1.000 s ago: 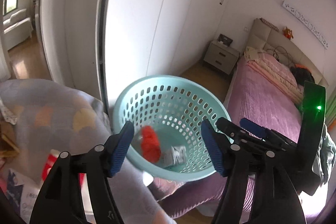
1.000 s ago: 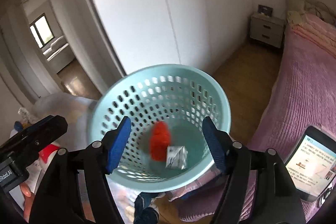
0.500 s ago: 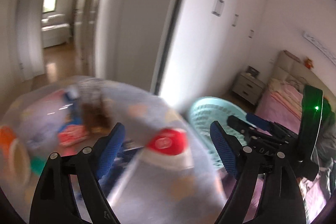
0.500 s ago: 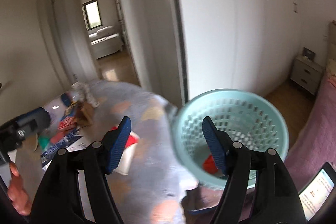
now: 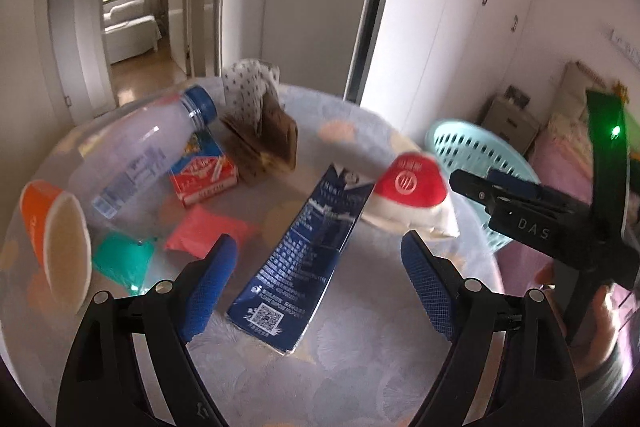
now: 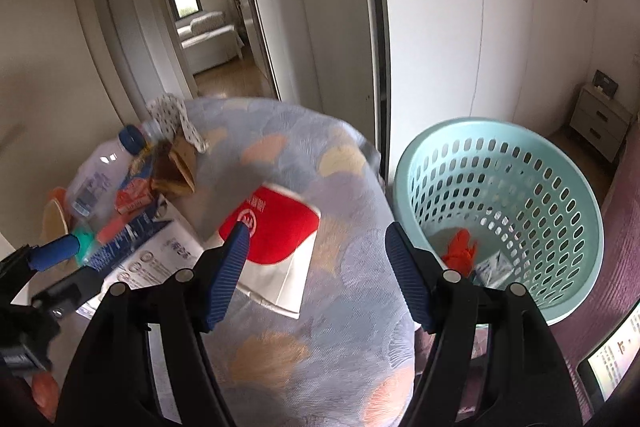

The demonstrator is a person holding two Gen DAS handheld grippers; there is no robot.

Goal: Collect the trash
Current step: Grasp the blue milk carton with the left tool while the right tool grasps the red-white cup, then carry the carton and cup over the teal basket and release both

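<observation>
Hovering above the bench (image 5: 360,359), left gripper (image 5: 316,287): jaws wide, just opened further then eased slightly, empty, flattened blue carton (image 5: 304,251) beneath. Right gripper (image 6: 316,271): jaws wide, empty, over red-and-white bag (image 6: 276,243). Beyond, aqua basket (image 6: 560,195) holds orange scrap (image 6: 460,251).

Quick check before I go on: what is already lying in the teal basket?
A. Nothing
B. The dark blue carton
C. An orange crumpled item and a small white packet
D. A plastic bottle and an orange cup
C: the right wrist view shows an orange crumpled item and a small white packet on the floor of the teal basket.
</observation>
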